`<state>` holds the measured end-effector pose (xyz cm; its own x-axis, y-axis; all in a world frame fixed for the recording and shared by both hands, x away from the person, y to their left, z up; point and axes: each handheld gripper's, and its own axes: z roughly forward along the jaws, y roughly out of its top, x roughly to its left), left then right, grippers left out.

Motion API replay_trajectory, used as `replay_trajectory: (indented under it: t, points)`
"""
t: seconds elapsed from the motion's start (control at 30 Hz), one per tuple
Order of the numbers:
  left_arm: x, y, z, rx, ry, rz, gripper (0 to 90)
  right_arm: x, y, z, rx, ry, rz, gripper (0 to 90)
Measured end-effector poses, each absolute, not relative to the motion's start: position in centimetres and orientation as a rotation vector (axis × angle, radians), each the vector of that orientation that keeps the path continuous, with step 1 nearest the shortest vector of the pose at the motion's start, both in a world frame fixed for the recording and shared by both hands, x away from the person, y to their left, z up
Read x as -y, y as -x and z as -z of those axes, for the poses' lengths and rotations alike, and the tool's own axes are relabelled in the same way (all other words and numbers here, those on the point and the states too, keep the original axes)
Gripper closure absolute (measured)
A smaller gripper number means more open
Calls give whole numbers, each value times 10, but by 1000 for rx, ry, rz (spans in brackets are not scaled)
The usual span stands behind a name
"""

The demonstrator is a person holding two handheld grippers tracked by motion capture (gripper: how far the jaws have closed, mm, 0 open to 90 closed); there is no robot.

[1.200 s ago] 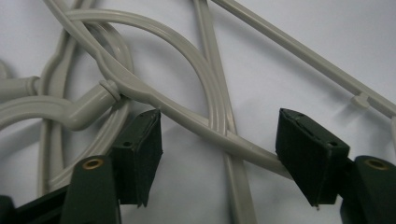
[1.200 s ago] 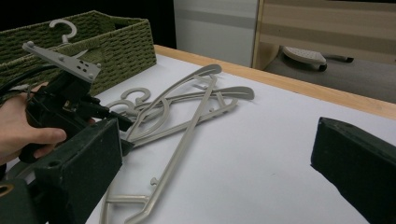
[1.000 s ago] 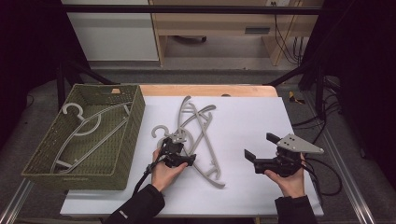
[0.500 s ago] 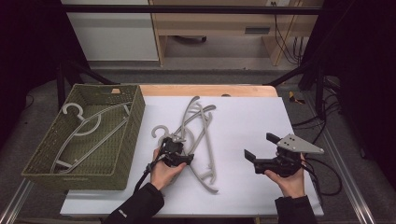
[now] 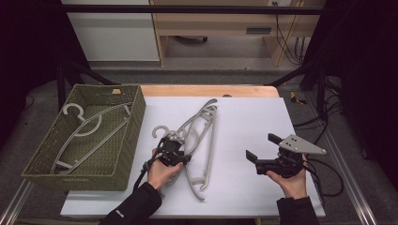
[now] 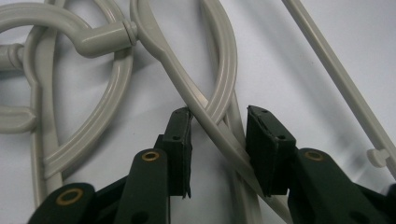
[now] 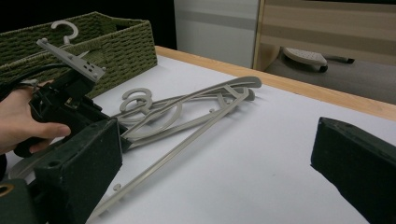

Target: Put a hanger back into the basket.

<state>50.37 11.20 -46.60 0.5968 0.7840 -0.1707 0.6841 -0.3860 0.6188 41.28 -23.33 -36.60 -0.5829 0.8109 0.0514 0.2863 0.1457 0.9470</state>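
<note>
Hanger (image 6: pixel 219 126) between left gripper (image 6: pixel 218 140) jaws (closing).

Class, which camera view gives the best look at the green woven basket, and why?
The high view: the green woven basket shows whole from above at the table's left, with a grey hanger lying inside. The right gripper view catches just its far side wall and a hook above the rim. The left gripper view looks at hangers on the table.

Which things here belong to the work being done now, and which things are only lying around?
Part of the job:
- left gripper, jaws just been closing around the hanger arms
- pile of grey hangers on the white table
- green basket with one hanger inside

Just lying about:
- right gripper, open, off to the side
- wooden furniture behind the table
- cables on the floor
</note>
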Motion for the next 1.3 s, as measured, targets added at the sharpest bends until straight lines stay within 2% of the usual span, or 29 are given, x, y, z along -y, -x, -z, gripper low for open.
replay_trajectory:
  t: [0.23, 0.43, 0.5, 0.9, 1.3]
  points:
    - [-115, -505, 464, -1182, -2154, -187, 645, 233, -413, 366, -1950, -1045, -1443, 24]
    - [-119, -505, 457, -1204, -2142, -207, 709, 233, -413, 366, -1949, -1045, -1444, 24]
    - [-118, -504, 456, -1190, -2160, -219, 744, 233, -413, 366, -1953, -1041, -1442, 23]
    - [-113, -498, 449, -1103, -2247, -287, 814, 234, -413, 366, -1951, -1043, -1441, 24]
    - [-114, -503, 453, -1076, -2322, -296, 802, 233, -413, 366, -1953, -1045, -1441, 24]
